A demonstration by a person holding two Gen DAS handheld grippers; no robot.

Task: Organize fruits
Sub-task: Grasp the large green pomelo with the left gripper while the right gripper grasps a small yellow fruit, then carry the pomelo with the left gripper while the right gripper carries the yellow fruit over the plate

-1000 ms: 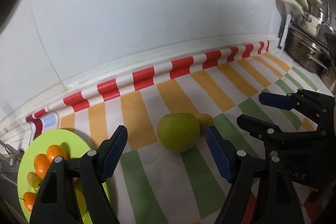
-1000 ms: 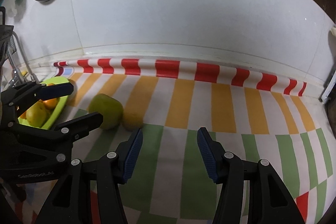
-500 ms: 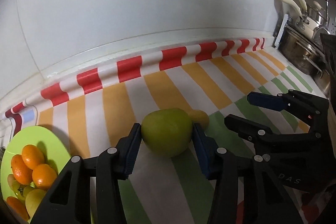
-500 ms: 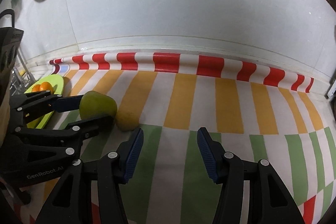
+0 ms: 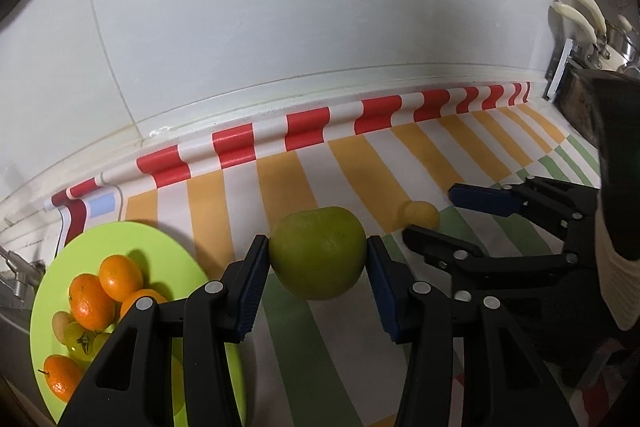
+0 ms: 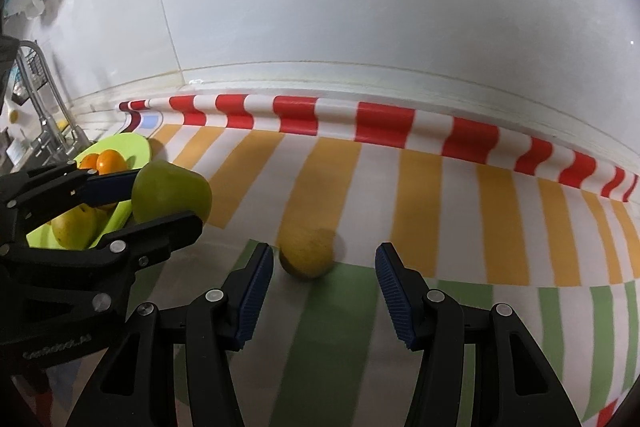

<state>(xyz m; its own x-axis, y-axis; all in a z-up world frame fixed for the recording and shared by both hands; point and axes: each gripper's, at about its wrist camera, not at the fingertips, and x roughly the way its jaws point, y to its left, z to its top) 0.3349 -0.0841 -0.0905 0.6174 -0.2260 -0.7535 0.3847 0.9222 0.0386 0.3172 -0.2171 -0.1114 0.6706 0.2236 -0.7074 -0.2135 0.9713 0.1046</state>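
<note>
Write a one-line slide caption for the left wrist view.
Left gripper clamps a large green fruit above the striped cloth, beside a green plate of oranges.

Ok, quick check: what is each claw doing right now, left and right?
Left claw: closed on the green fruit, pads pressing both sides.
Right claw: open, holding nothing; the yellow fruit lies just ahead of its fingertips.

Large green fruit [image 5: 318, 253] clamped between left jaws; small yellow fruit [image 6: 307, 253] on worktop between right jaws, untouched.
</note>
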